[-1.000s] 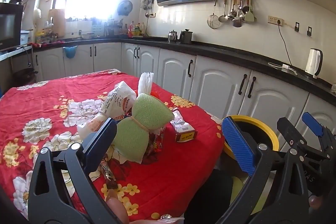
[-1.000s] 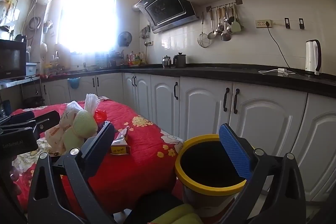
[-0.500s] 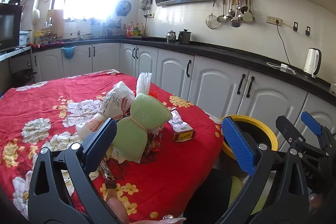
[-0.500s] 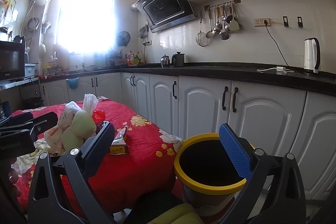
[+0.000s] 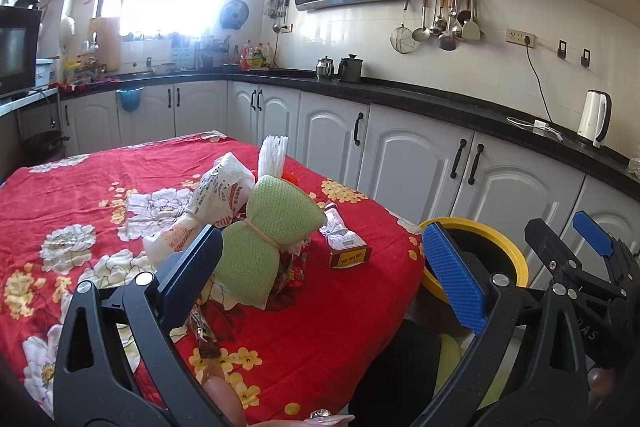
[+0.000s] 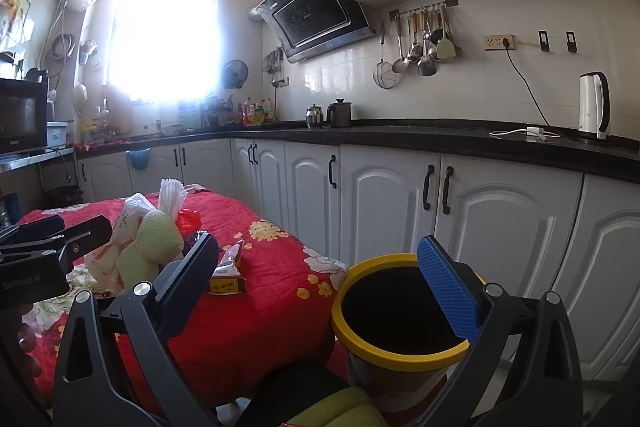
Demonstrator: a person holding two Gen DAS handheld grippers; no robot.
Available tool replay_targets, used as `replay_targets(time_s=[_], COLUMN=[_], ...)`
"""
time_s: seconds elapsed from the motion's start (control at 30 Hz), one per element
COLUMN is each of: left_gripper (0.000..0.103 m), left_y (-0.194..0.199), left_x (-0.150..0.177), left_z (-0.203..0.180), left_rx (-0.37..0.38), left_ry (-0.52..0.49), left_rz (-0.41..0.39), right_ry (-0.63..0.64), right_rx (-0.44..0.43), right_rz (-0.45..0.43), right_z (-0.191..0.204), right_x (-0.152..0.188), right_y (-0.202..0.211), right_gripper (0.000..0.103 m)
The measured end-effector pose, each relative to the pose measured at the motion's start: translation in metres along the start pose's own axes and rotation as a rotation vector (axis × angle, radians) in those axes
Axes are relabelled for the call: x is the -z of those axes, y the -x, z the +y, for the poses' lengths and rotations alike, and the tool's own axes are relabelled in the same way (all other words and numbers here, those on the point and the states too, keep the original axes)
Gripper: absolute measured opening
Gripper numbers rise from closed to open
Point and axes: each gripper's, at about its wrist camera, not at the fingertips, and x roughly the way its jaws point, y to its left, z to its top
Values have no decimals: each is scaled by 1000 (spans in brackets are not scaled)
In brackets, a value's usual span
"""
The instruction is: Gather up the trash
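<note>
Nothing is judged collected yet — the wrappers and small carton lie on the bench, the bin looks empty, and both jaws are spread, nothing held.

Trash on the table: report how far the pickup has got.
Done: nothing visible; what shows of the bin interior looks dark and empty. In hand: nothing; the left gripper and right gripper are both open. Left: the green foam net, white bag, small carton and wrapper all lie on the table.
</note>
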Motion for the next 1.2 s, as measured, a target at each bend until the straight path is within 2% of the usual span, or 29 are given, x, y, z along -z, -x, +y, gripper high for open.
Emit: replay_targets(time_s=[0.47,0.5,0.73,1.2], left_gripper=[92,92,92,92], left_y=[5,-5,-10,-16], left_x=[3,3,5,-10], left_z=[0,6,12,55], left_rx=[-3,0,-9,-117], left_ry=[4,2,9,79], left_rz=[1,3,9,-3], right_ry=[-1,0,6,68], right_rx=[-3,-3,-15,-180], right_rz=[12,15,26,82], right_z=[0,0,1,28], right_x=[1,1,2,1], right_y=[-1,-2,-5,-21], right_gripper=[97,97,97,97])
